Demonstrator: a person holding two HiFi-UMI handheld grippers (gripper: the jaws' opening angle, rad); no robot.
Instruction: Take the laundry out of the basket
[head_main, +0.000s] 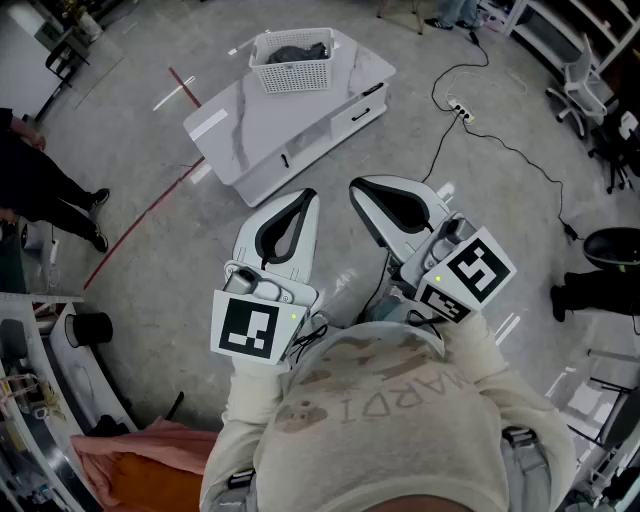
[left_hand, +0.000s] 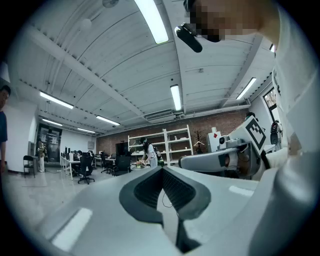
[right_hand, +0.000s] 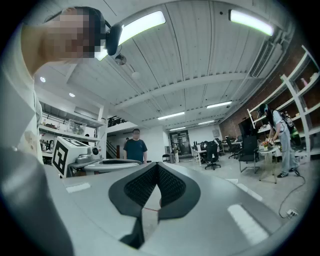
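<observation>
Hovering level, L gripper (head_main: 304, 199) & R gripper (head_main: 362, 188) both closed, empty; laundry (head_main: 301, 50) in basket (head_main: 293, 72) well apart.

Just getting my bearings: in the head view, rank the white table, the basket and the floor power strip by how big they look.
White table, largest.
Basket, standing on it, next.
Power strip, smallest.
All lie at a similar distance, so nearness hardly skews this.

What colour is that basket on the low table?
White, with lattice walls; the basket shows best in the head view.
</observation>
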